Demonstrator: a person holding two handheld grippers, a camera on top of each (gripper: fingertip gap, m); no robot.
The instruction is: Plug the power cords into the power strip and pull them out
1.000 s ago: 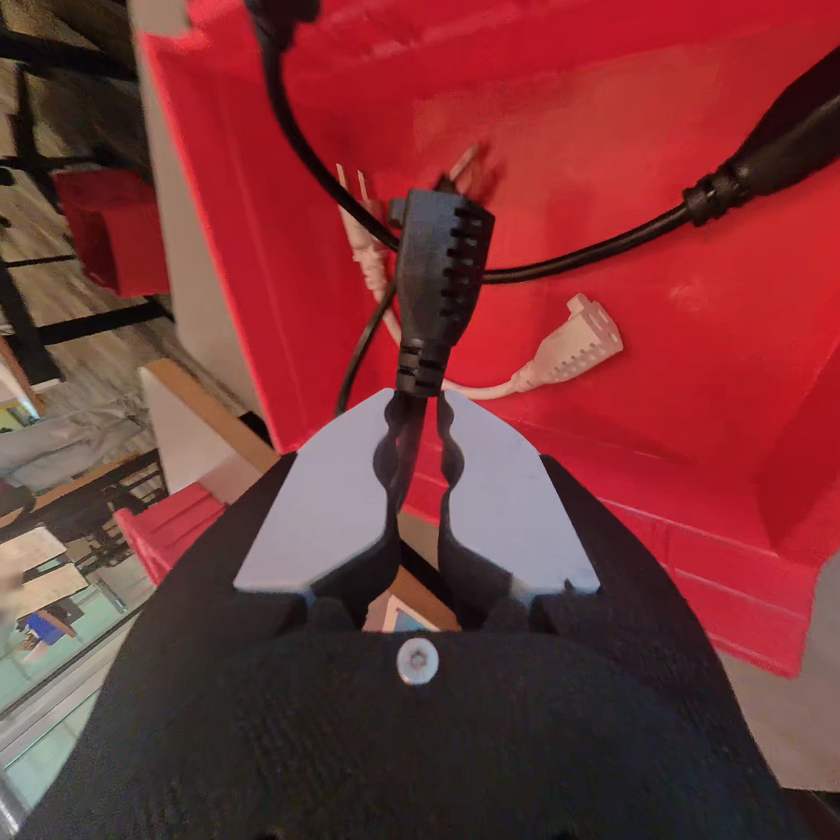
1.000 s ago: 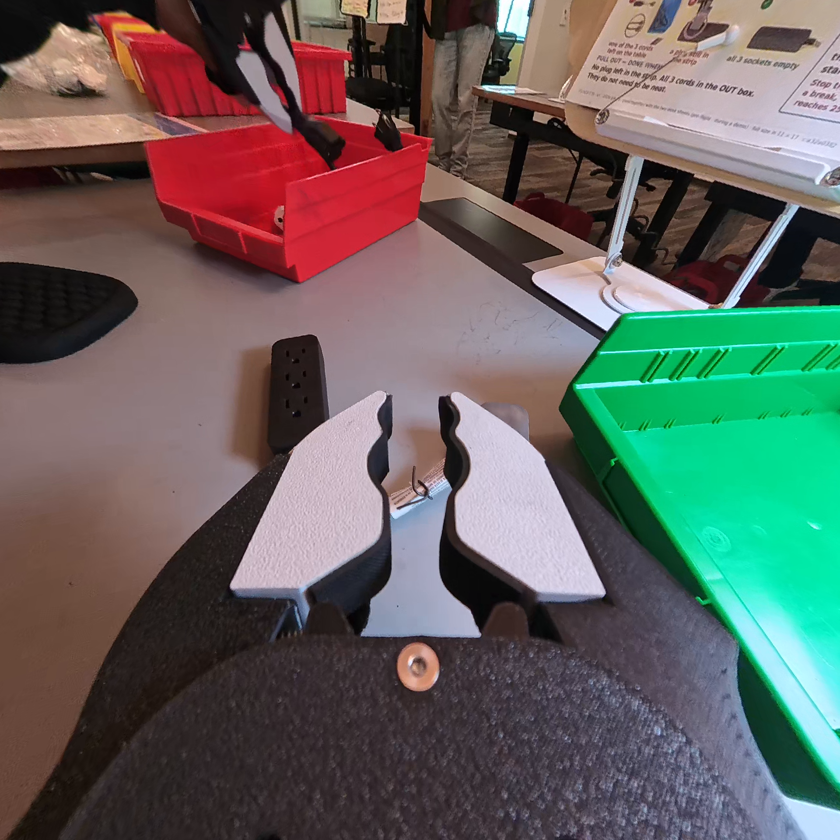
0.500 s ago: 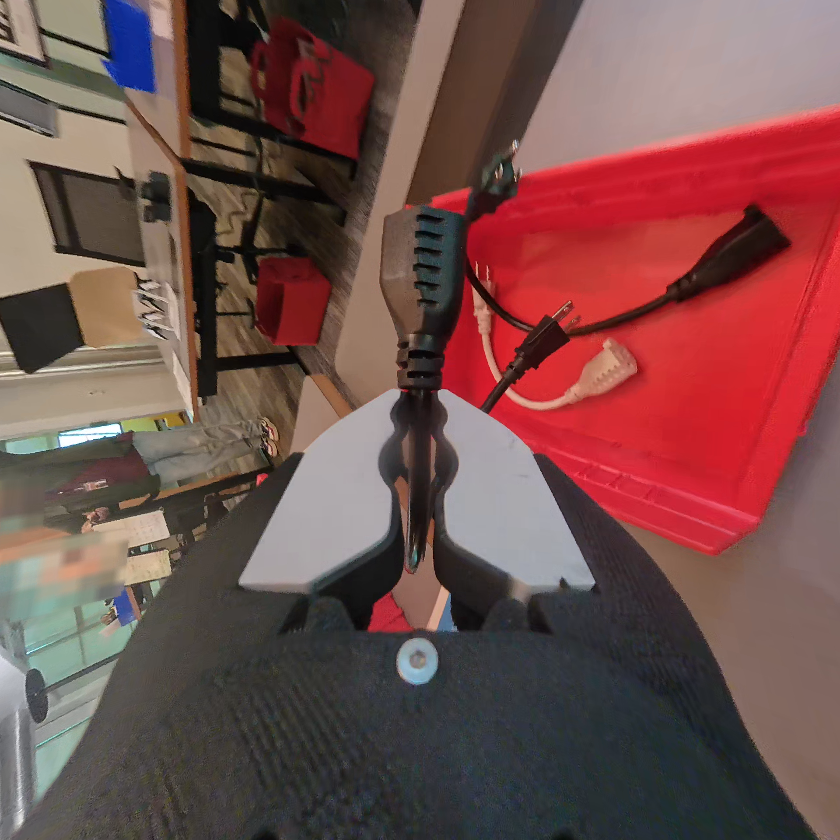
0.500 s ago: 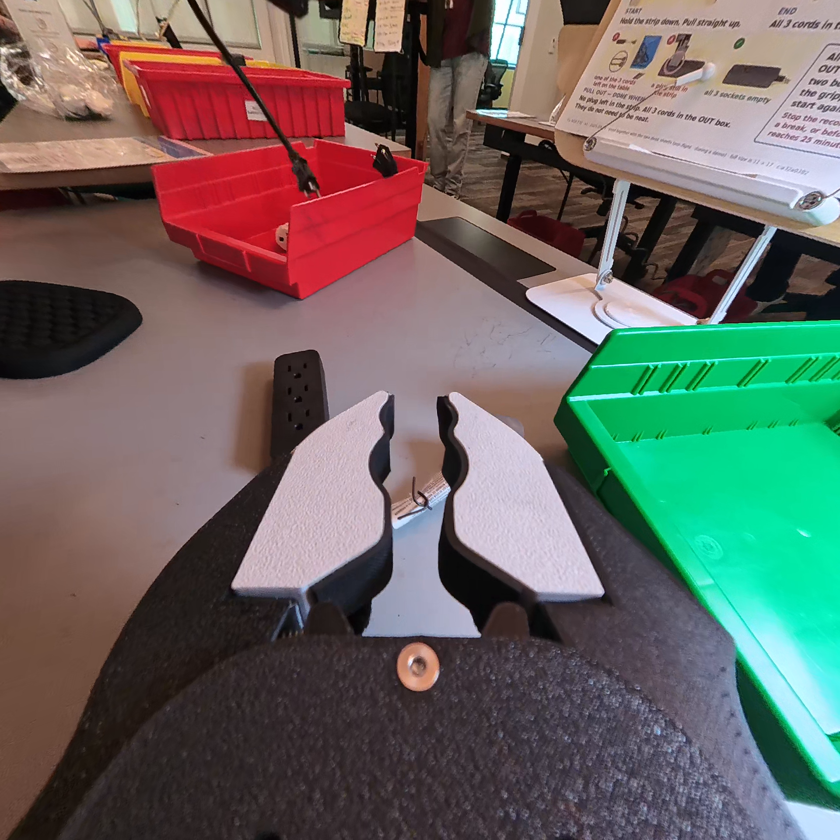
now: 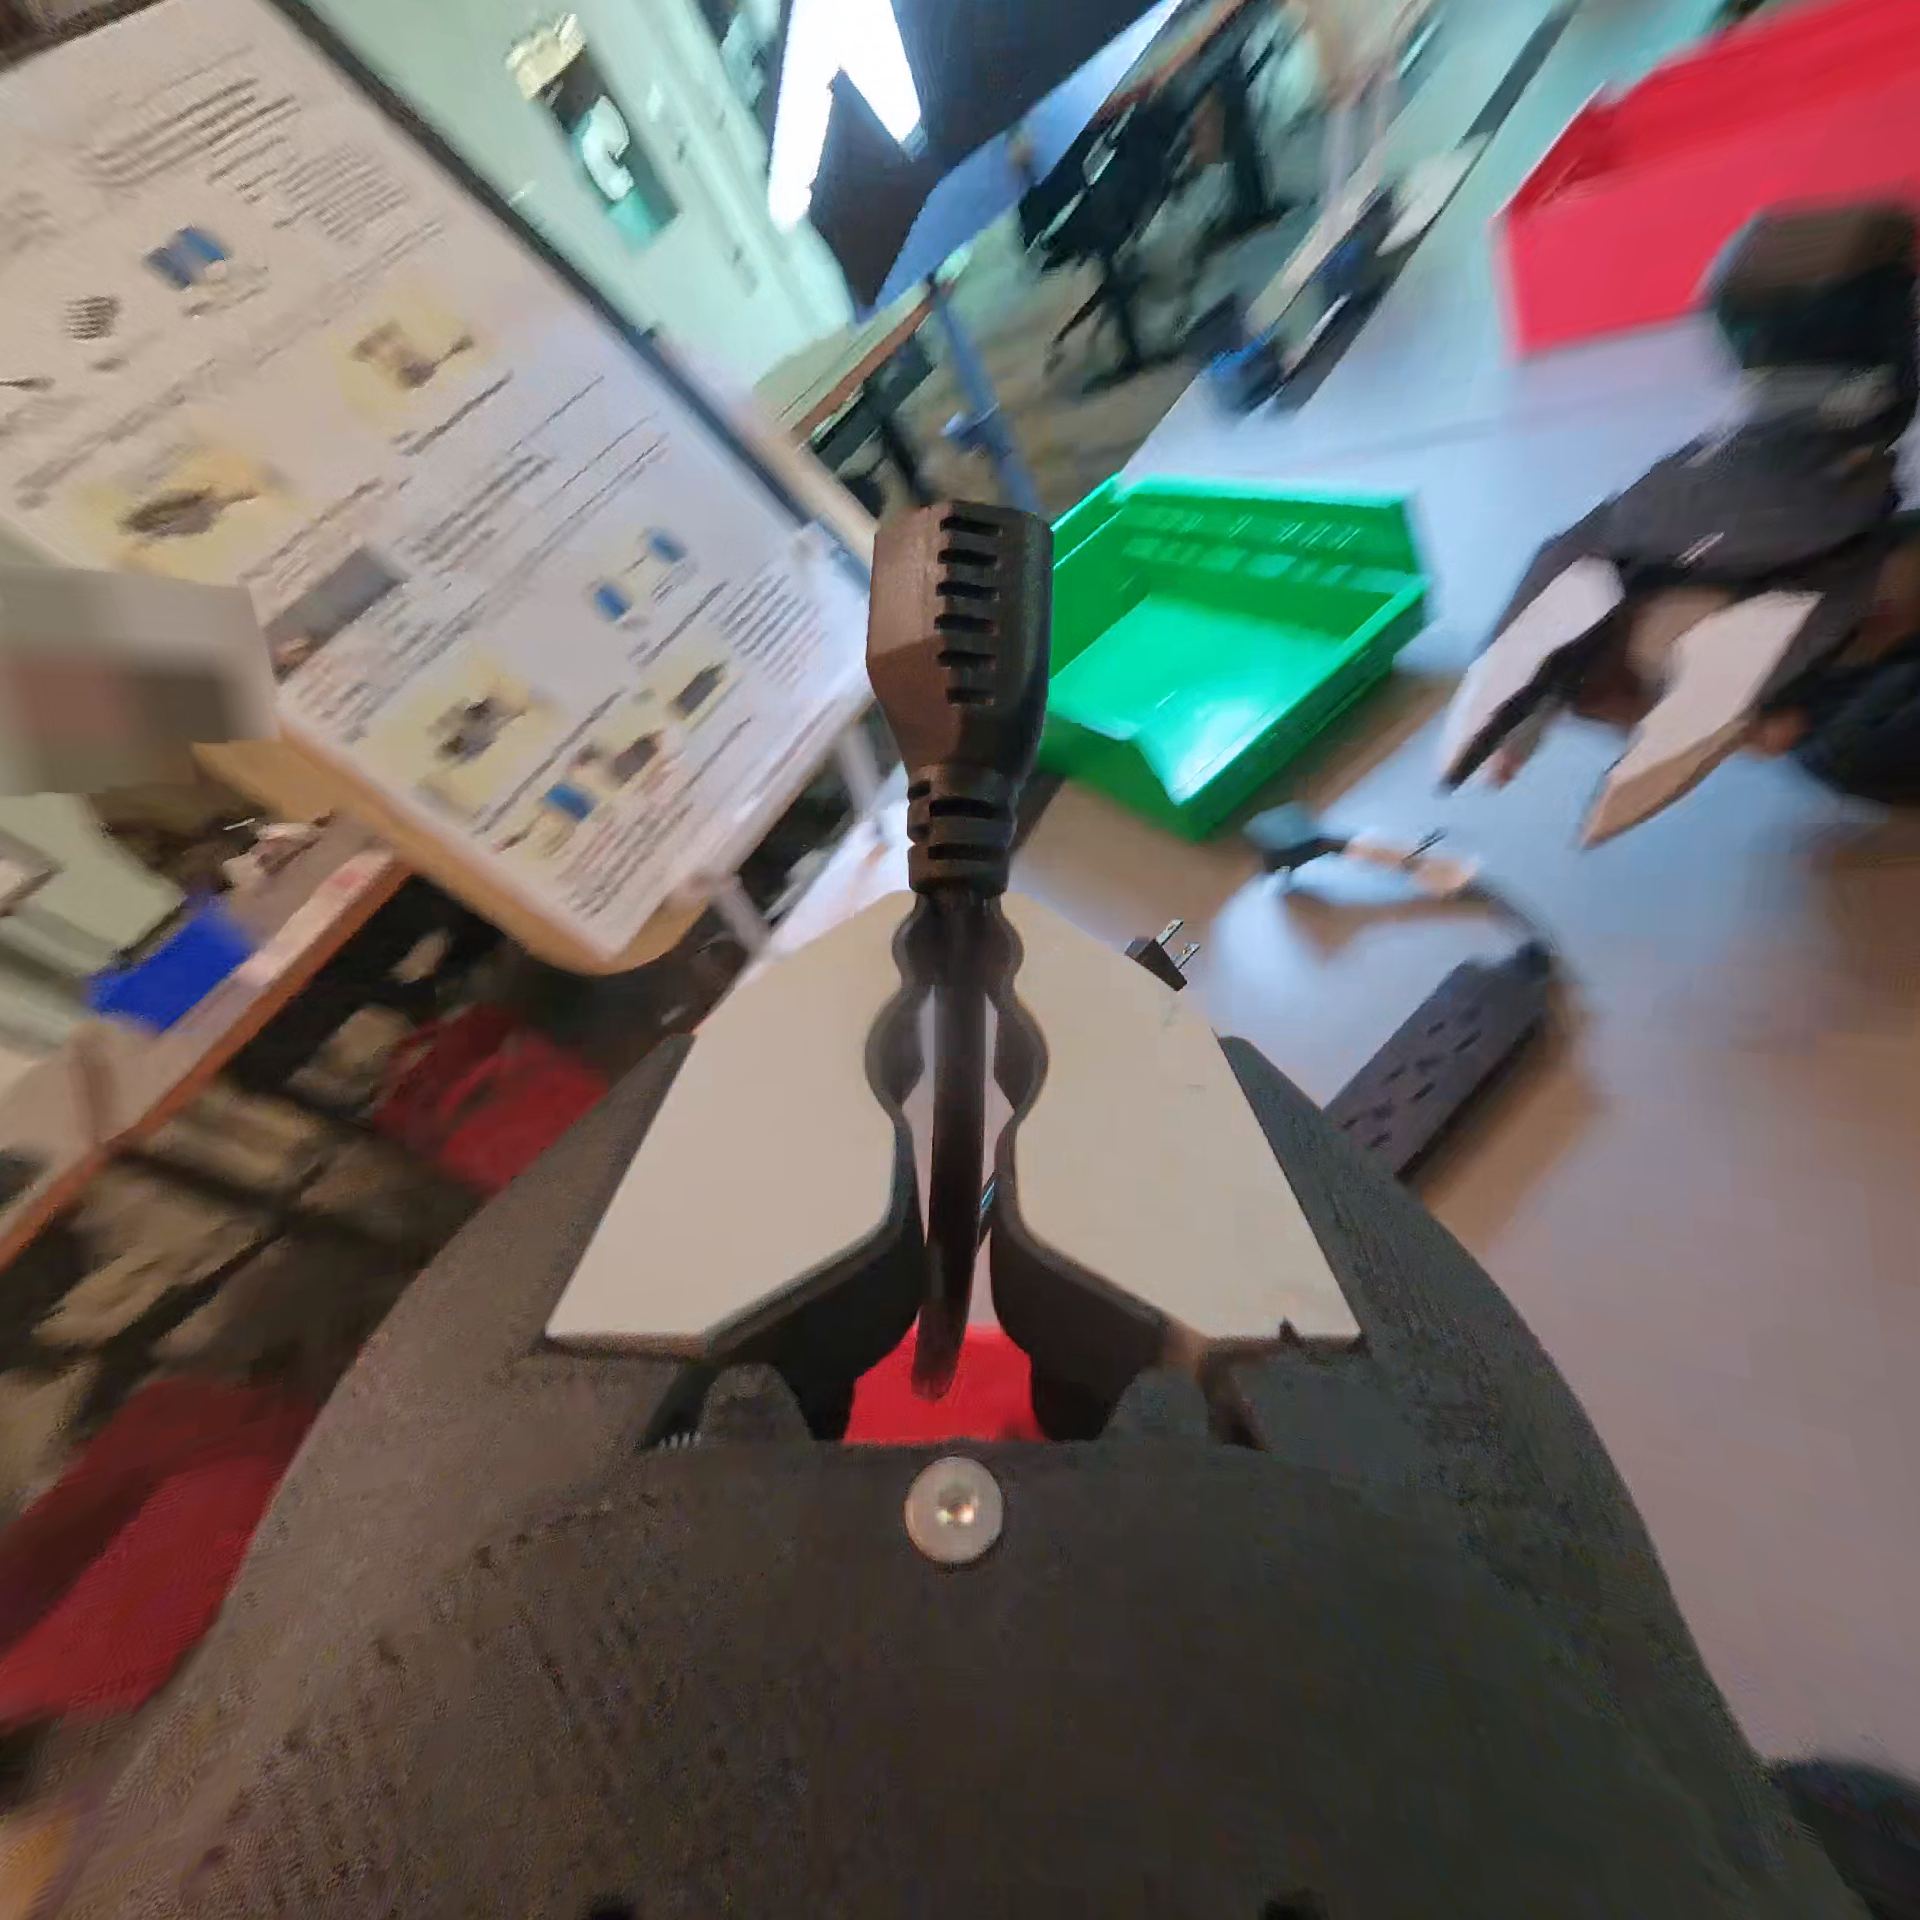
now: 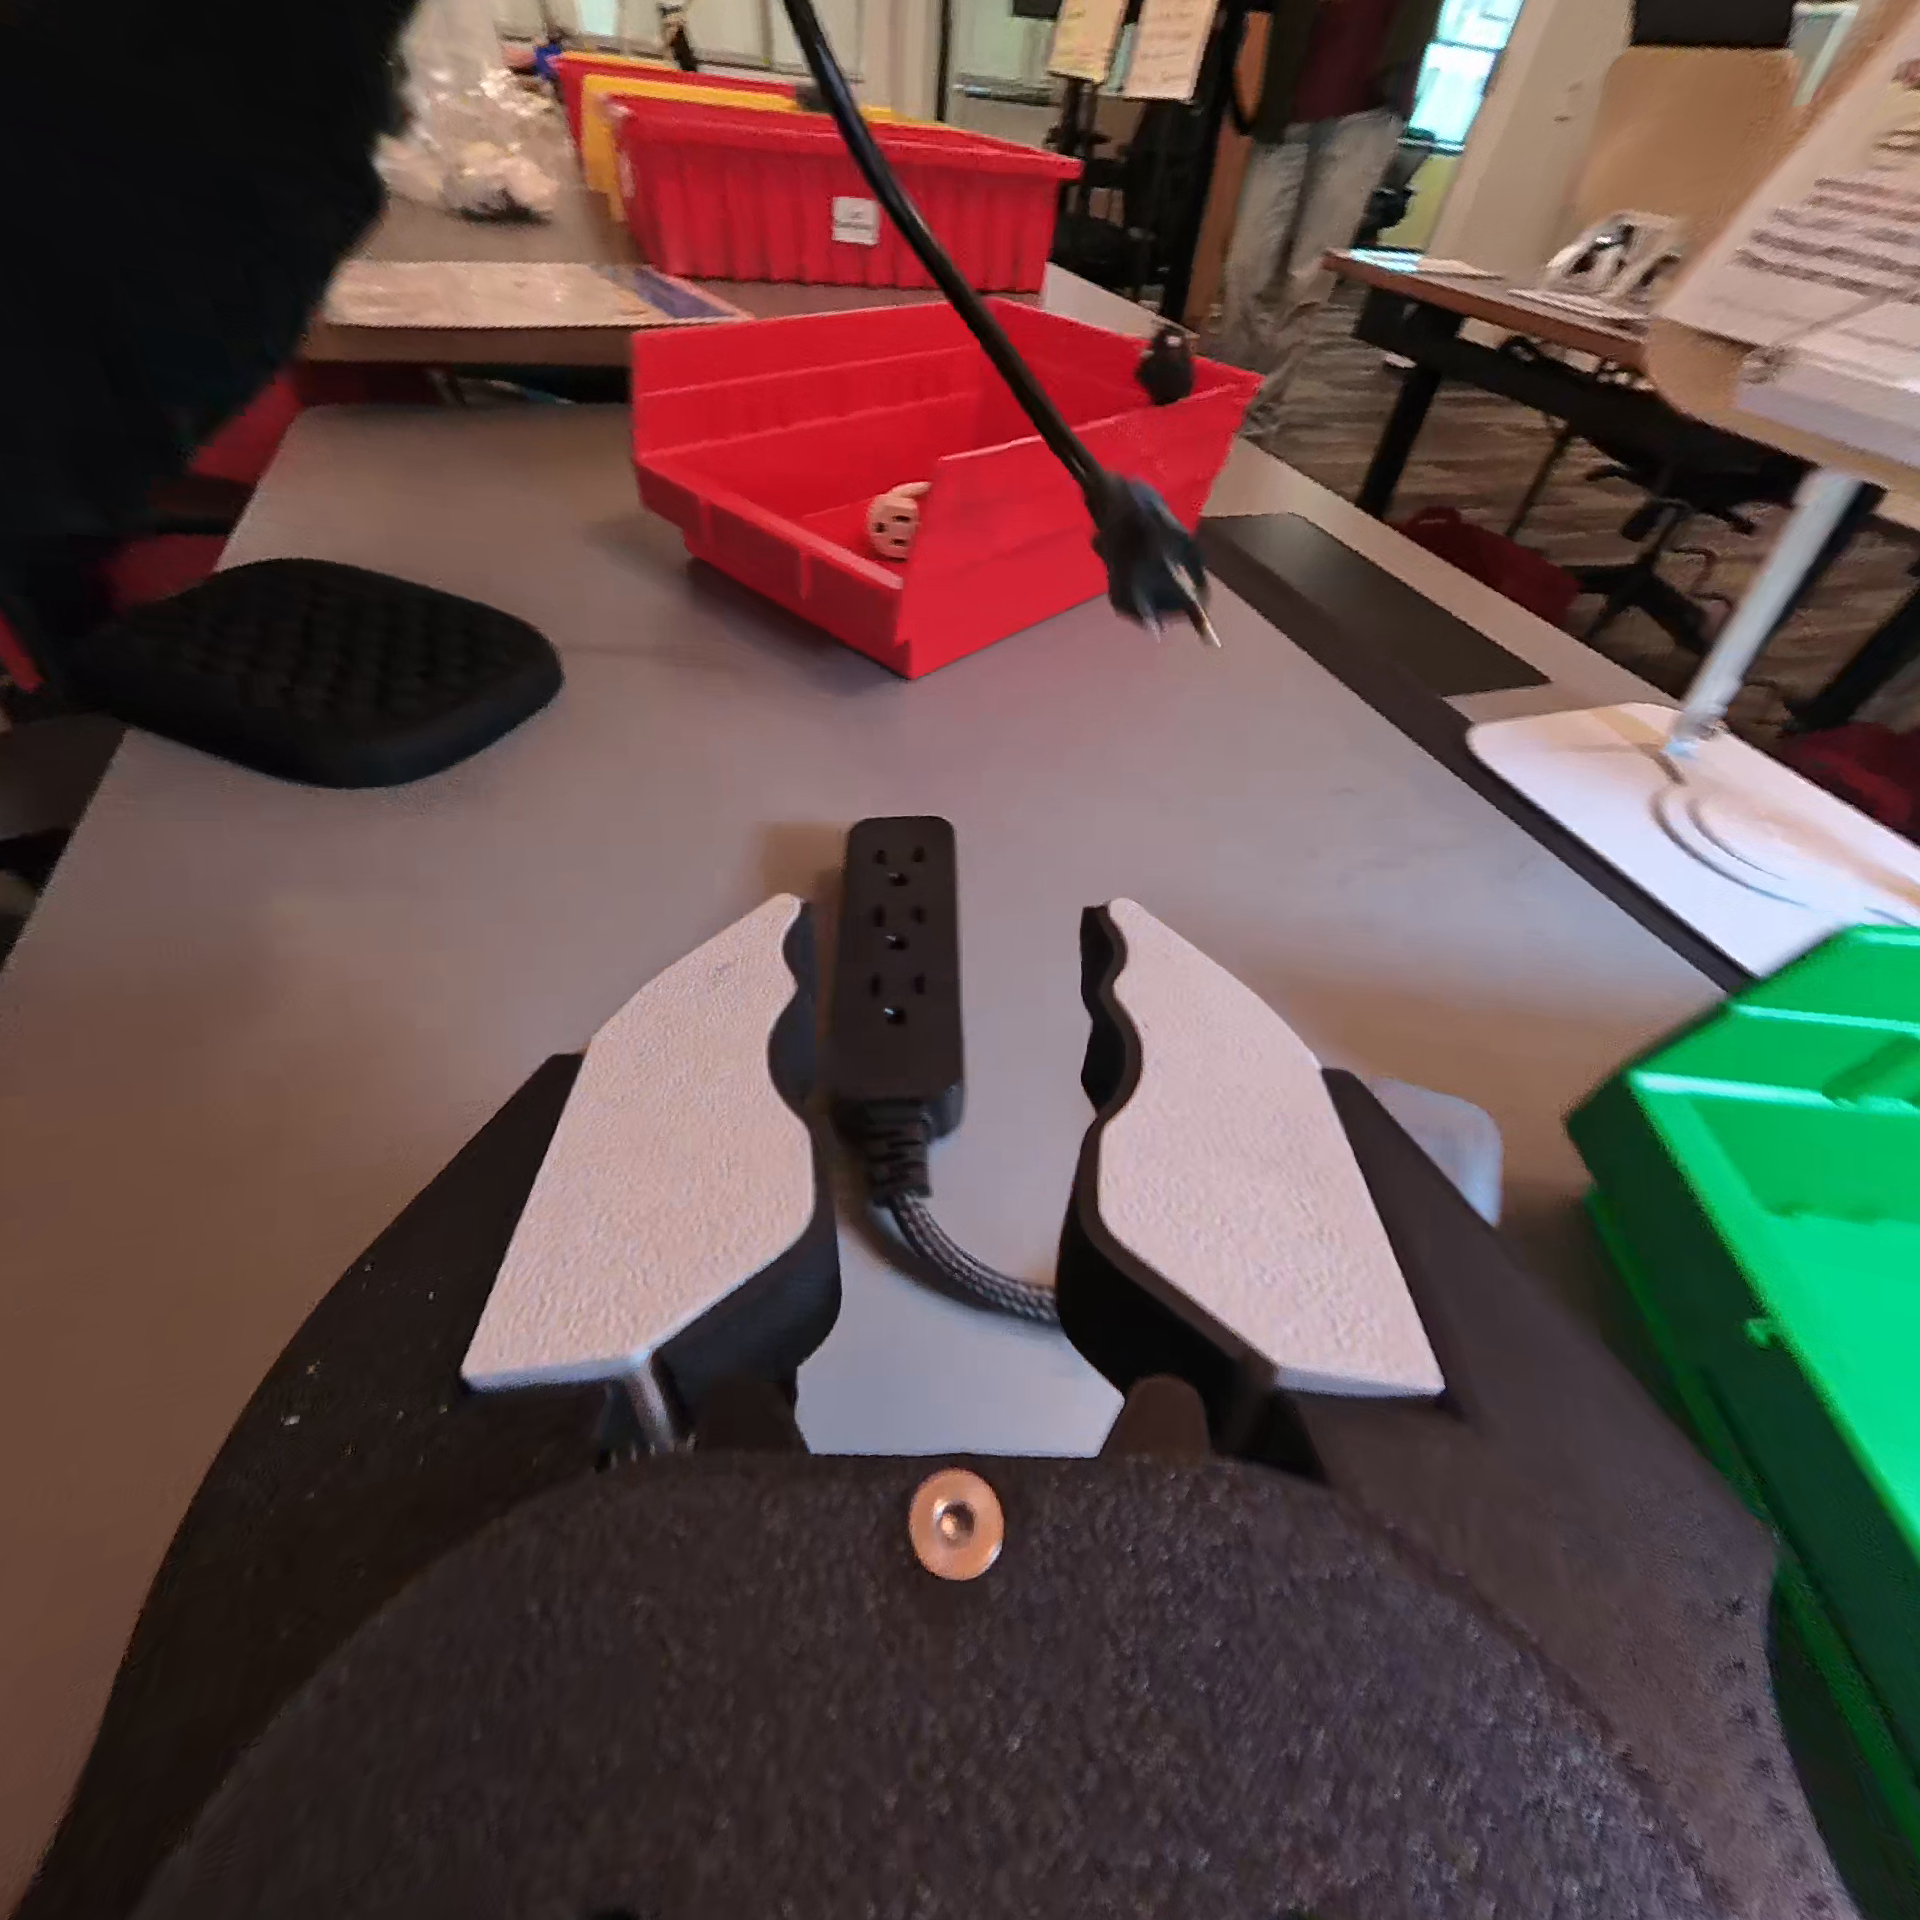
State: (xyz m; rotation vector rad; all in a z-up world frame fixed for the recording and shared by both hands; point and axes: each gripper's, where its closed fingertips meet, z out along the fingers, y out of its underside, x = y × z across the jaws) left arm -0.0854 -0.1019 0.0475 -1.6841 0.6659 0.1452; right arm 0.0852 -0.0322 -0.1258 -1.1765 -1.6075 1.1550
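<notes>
My left gripper [image 5: 954, 920] is shut on a black power cord just behind its socket end [image 5: 956, 644], held up in the air. The cord's plug end [image 6: 1148, 561] dangles above the table in front of the red bin [image 6: 935, 582]; it also shows in the left wrist view [image 5: 1164, 951]. The black power strip [image 6: 900, 966] lies flat on the grey table, sockets up and empty. My right gripper [image 6: 940, 935] is open with a finger on each side of the strip's cable end, not touching it. It also shows in the left wrist view [image 5: 1621, 717], beyond the strip [image 5: 1444, 1049].
The red bin holds a beige cord socket [image 6: 899, 520], and a black plug [image 6: 1164, 364] rests on its rim. A green bin [image 6: 1766, 1195] stands at the right. A black pad [image 6: 312, 665] lies at the left. A white stand base [image 6: 1683, 810] with an instruction board is at the far right. The gap from one gripper's tips to the other's is roughly 25 centimetres.
My left gripper has lifted the black cord out of the red bin and swung it toward the power strip. My right gripper has moved left over the strip and opened wider.
</notes>
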